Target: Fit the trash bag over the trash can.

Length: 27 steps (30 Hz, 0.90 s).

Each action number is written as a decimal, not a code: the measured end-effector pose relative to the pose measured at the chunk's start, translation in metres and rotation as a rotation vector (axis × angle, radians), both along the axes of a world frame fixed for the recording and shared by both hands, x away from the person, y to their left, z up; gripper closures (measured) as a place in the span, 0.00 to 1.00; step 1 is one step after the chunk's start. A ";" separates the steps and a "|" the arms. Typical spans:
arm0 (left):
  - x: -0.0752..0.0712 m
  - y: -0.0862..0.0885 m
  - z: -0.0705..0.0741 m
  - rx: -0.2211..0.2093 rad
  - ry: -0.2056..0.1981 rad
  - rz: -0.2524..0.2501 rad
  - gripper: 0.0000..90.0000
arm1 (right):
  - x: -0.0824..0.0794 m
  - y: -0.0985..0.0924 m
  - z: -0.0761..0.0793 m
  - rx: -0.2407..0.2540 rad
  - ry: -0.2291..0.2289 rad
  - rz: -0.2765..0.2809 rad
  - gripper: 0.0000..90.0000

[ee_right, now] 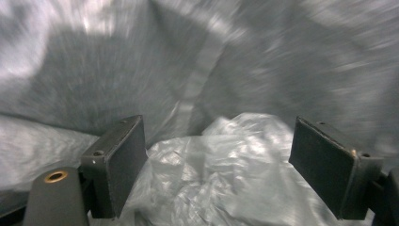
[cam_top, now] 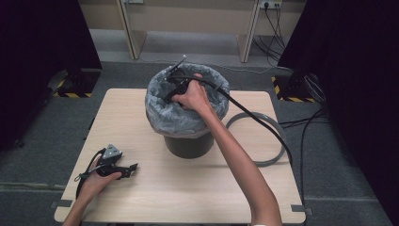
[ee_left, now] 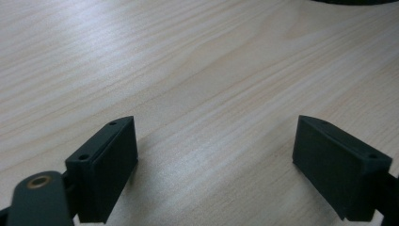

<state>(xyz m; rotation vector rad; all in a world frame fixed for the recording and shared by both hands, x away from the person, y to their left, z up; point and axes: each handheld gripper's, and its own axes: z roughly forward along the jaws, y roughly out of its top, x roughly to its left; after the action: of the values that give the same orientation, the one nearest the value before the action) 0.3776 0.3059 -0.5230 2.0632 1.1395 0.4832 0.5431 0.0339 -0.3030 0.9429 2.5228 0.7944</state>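
A dark bin [cam_top: 188, 146] lined with a grey plastic bag [cam_top: 162, 101] stands at the middle back of the wooden table [cam_top: 188, 188]. My right gripper [cam_top: 171, 92] reaches down into the bin's mouth. In the right gripper view its jaws stand wide apart, right gripper [ee_right: 216, 160] open, with crumpled clear plastic [ee_right: 221, 165] lying below and beyond them against the bag's blurred grey wall [ee_right: 94, 70]. My left gripper [cam_top: 133, 168] rests low over the table at the front left. Its jaws are spread, left gripper [ee_left: 214, 162] open, over bare wood [ee_left: 207, 80].
A grey ring [cam_top: 270, 136] lies flat on the table to the right of the bin. The right gripper's cable [cam_top: 254, 115] trails across it. Beyond the table are floor cables [cam_top: 306, 122], dark stands at both sides and a wooden frame at the back.
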 end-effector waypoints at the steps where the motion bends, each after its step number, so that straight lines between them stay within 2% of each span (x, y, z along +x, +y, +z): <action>1: 0.000 0.000 0.000 0.000 0.000 0.000 0.15 | 0.001 0.003 -0.005 -0.016 0.012 0.007 0.21; 4: 0.000 0.000 0.000 -0.001 -0.001 0.001 0.15 | 0.002 0.008 -0.018 -0.086 0.070 0.002 0.20; 6: 0.000 0.000 0.000 -0.001 -0.001 0.001 0.15 | 0.002 0.008 -0.022 -0.118 0.075 -0.002 0.19; 8: 0.000 0.000 0.000 0.000 0.000 0.000 0.15 | 0.002 0.008 -0.021 -0.121 0.081 0.005 0.20; 11: 0.000 0.000 0.000 0.000 0.000 0.000 0.15 | 0.001 0.008 -0.014 -0.091 0.050 0.001 0.21; 15: 0.000 0.000 0.000 -0.001 -0.001 0.001 0.15 | 0.001 0.004 -0.003 -0.026 0.004 -0.001 0.22; 17: 0.000 0.000 0.000 -0.002 0.000 0.001 0.15 | 0.004 0.000 0.000 -0.029 -0.021 -0.018 0.22; 19: 0.000 0.000 0.000 -0.002 0.000 0.000 0.15 | 0.009 -0.005 -0.001 -0.063 -0.033 -0.047 0.20; 20: 0.000 0.000 0.000 -0.002 0.000 0.001 0.15 | 0.012 -0.007 -0.004 -0.083 -0.026 -0.058 0.20; 22: 0.000 0.000 0.000 -0.003 0.000 0.000 0.15 | 0.015 -0.010 -0.013 -0.099 0.016 -0.070 0.21; 25: 0.001 0.000 0.000 -0.006 -0.001 -0.002 0.15 | 0.018 -0.013 -0.025 -0.136 0.089 -0.048 0.21; 27: 0.000 0.000 0.000 -0.005 -0.001 -0.002 0.15 | 0.018 -0.014 -0.021 -0.107 0.069 -0.057 0.21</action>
<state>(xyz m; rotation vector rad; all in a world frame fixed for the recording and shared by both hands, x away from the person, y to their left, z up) 0.3780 0.3061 -0.5232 2.0599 1.1365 0.4796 0.5608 0.0199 -0.3236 1.0170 2.5561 0.6139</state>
